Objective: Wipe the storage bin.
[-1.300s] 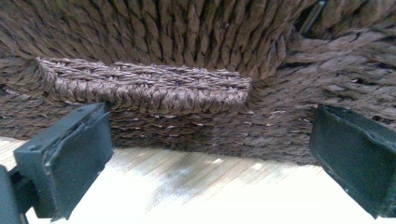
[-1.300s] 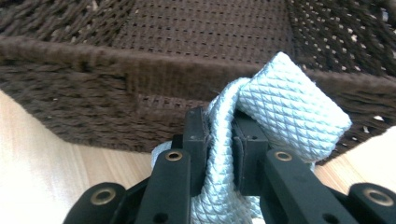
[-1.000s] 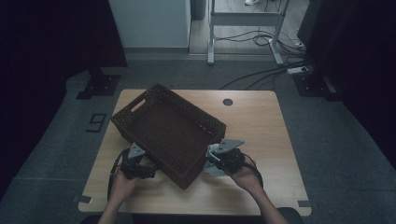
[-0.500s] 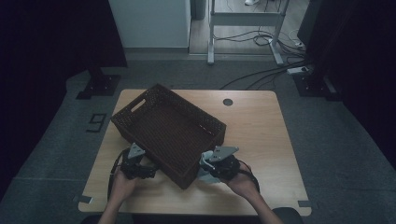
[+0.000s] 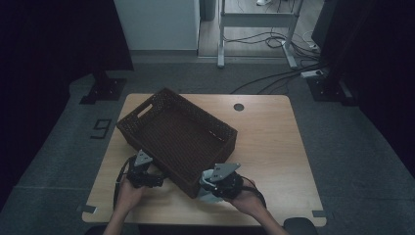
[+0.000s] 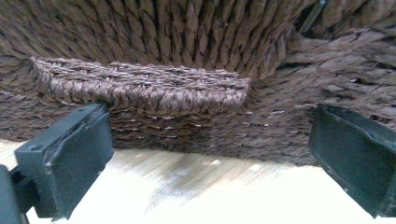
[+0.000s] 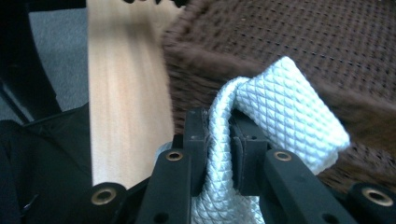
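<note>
From my remote seat I saw the dark brown woven wicker basket (image 5: 178,137) sitting at an angle on the light wooden table (image 5: 274,142), its near corner toward the person. The right gripper (image 7: 218,140) had its jaws pinched tight on a white quilted cloth with a diamond pattern (image 7: 280,107); a fold of that cloth bulged up beyond the jaws, right against the basket's rim (image 7: 196,60). In the high view the right gripper (image 5: 211,186) sat at the basket's near corner, the pale cloth (image 5: 208,194) just showing beneath it, and the person's right hand (image 5: 247,198) wrapped the gripper from behind.

Over on the other side, the left gripper (image 6: 210,154) stood wide open, its two black jaws spread to either side with nothing between them. It faced the basket's woven side wall (image 6: 187,46) close up, where a braided band (image 6: 144,86) ran across just above the tabletop. From above I saw that left gripper (image 5: 151,178) low beside the basket's near-left wall, with the left hand (image 5: 128,188) behind it.
</note>
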